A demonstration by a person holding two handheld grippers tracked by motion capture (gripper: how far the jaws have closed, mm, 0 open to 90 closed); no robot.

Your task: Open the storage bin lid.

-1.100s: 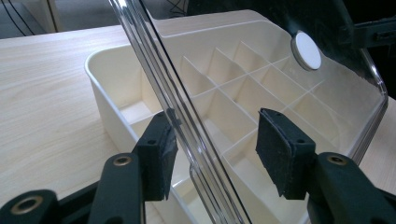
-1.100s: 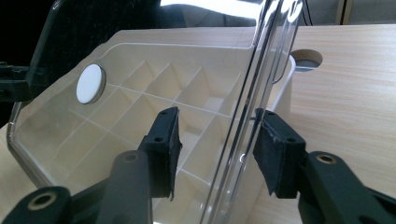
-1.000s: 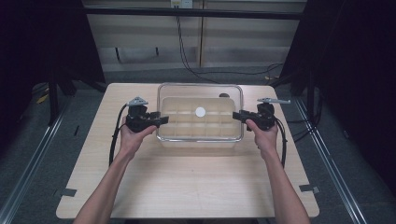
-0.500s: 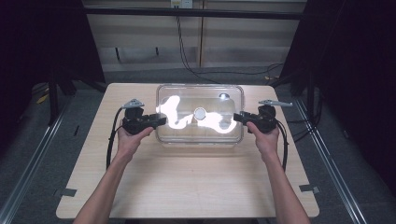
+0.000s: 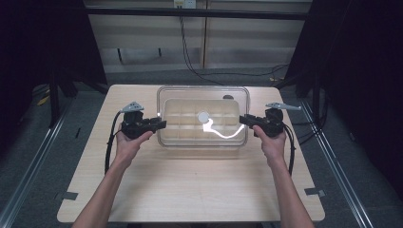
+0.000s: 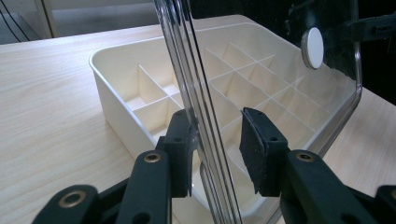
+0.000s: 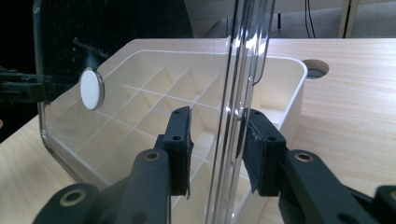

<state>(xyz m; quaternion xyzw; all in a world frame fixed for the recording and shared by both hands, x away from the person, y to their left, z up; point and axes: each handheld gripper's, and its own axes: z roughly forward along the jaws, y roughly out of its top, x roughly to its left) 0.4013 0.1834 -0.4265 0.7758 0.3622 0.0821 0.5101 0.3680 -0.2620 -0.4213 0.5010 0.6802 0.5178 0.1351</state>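
A clear plastic lid (image 5: 190,92) with a white round knob (image 5: 203,116) stands nearly upright over a cream compartment box (image 6: 116,107). My left gripper (image 5: 161,123) straddles the lid's left end and my right gripper (image 5: 242,118) its right end. Both pairs of jaws have just been closing with the lid between them. In the left gripper view the lid (image 6: 196,93) touches one pad of my gripper (image 6: 217,149), with a gap at the other pad. The right gripper view is alike: the lid (image 7: 238,70) lies against one pad of that gripper (image 7: 217,149), off the other.
The box sits at the back middle of a light wooden table (image 5: 190,180), divided into several cells. A round cable hole (image 7: 315,68) lies in the tabletop just beyond the box. Cables trail from both grippers. Dark floor and rails flank the table.
The bright glare on the lid has shrunk from a wide streak to a short curve near the right end, so the lid has tilted slightly. Both hands have stayed in place.
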